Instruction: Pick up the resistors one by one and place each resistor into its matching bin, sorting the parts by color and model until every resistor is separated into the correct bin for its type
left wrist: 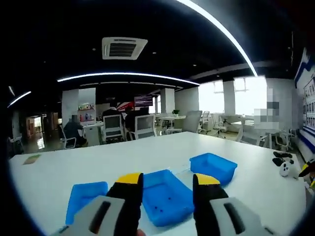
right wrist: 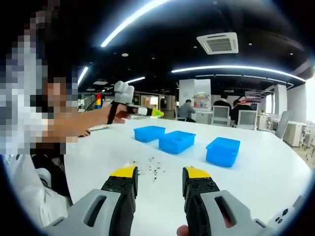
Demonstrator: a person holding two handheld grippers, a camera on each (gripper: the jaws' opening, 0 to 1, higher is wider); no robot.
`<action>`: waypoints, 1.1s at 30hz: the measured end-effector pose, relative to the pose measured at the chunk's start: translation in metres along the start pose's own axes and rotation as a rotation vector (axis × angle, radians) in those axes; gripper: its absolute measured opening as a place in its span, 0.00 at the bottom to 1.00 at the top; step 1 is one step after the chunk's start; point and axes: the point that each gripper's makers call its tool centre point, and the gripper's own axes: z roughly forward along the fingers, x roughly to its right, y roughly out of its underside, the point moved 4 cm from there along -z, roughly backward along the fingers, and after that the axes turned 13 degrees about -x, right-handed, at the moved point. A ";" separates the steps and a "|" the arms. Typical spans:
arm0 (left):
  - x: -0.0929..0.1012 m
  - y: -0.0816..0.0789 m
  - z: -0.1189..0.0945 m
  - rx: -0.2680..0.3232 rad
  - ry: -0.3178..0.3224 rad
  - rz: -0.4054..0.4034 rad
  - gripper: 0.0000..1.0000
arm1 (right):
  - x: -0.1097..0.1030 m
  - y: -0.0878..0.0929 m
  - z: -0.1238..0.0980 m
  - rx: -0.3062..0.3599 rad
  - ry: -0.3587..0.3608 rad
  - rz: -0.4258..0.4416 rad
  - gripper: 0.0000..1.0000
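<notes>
In the left gripper view my left gripper (left wrist: 165, 179) stands with its jaws spread apart and nothing between them. Just past its yellow-tipped fingers (left wrist: 129, 178) sit three blue bins on the white table (left wrist: 123, 160): the left bin (left wrist: 86, 196) lies beyond and outside the left finger, the middle bin (left wrist: 167, 196) sits straight ahead in the gap between the two fingers, and the right bin (left wrist: 213, 167) lies farther out, past the right finger. I see small dark specks on the floor of the middle bin; I cannot tell what they are.

In the right gripper view my right gripper (right wrist: 160, 172) is also parted and empty. The resistors (right wrist: 152, 169) lie scattered loose on the table just ahead of the fingertips, mostly in the gap between them and a little toward the left finger. The three bins stand in a row farther on, well beyond the fingers.

To the left of the fingers in this view, a person's hand (right wrist: 115, 114) reaches over the table holding a gripper tool with a yellow-green tip (right wrist: 156, 113), near the farthest-left bin.
</notes>
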 end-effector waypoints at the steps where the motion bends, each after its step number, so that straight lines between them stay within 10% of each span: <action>1: 0.000 0.000 -0.008 0.010 0.007 -0.007 0.41 | 0.000 0.000 0.000 0.000 -0.001 0.000 0.38; 18: 0.021 0.044 -0.154 0.163 0.071 -0.055 0.41 | -0.002 -0.003 0.003 -0.004 -0.004 -0.006 0.38; 33: 0.008 0.106 -0.190 0.130 -0.050 -0.102 0.38 | 0.002 -0.004 0.002 -0.006 0.011 -0.007 0.38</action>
